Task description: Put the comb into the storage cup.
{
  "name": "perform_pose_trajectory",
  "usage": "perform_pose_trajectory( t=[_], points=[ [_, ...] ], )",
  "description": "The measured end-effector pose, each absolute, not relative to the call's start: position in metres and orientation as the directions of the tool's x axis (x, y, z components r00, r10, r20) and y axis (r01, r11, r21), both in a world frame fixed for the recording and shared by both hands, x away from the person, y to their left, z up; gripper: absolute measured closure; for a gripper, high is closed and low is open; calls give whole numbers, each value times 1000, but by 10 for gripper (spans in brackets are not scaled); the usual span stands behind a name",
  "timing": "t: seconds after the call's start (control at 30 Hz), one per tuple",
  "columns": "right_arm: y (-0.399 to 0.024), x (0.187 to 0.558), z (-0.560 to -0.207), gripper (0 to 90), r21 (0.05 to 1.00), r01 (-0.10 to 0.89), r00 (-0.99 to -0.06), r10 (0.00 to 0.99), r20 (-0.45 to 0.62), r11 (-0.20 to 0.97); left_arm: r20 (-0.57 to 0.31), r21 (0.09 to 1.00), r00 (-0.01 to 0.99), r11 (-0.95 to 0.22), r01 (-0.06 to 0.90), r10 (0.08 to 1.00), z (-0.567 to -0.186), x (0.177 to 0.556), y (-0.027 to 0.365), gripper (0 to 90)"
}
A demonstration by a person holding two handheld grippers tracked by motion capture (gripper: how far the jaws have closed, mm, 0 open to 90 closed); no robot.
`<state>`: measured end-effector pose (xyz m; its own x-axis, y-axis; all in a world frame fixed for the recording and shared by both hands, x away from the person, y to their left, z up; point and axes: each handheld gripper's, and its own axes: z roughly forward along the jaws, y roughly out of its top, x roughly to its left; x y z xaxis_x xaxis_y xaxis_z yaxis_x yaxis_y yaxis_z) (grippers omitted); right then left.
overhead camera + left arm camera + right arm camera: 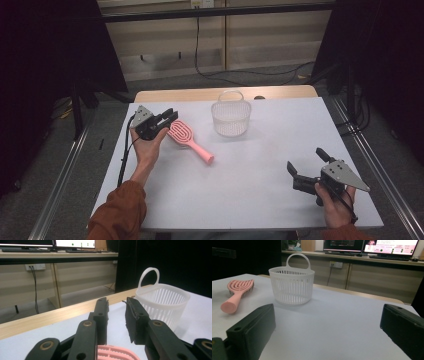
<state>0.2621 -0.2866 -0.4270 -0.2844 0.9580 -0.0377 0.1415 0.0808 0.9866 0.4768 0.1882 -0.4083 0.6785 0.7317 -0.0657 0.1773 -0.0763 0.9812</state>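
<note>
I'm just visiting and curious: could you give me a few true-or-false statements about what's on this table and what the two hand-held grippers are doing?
1. The pink hairbrush lies inside the white basket. False: it lies on the table, beside the basket.
2. The right gripper holds nothing, jaws wide apart. True.
3. The basket stands upright. True.
4. The left gripper is clamped on the basket's handle. False: it sits by the brush head, jaws parted.
</note>
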Motion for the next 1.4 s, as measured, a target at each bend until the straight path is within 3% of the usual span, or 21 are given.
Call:
perform_pose_trajectory(
  t=[0.07,0.23,0.47,0.73,1.4],
  points=[
    [-287,262,-427,0,987,141,-286,958,-37,81,-64,977,687,-96,191,724,-409,479,187,810],
    [-287,262,-427,0,987,142,-290,956,-36,81,-58,970,703,-125,207,709,-406,484,187,893],
    [-286,262,-427,0,987,142,-290,956,-36,80,-21,952,725,-209,226,689,-400,491,182,897],
    [-286,262,-427,0,987,140,-299,954,-35,80,-91,921,742,-226,316,665,-398,502,181,900],
    [-286,262,-428,0,986,145,-304,952,-37,84,-46,823,755,-403,399,654,-399,531,165,900]
  ],
)
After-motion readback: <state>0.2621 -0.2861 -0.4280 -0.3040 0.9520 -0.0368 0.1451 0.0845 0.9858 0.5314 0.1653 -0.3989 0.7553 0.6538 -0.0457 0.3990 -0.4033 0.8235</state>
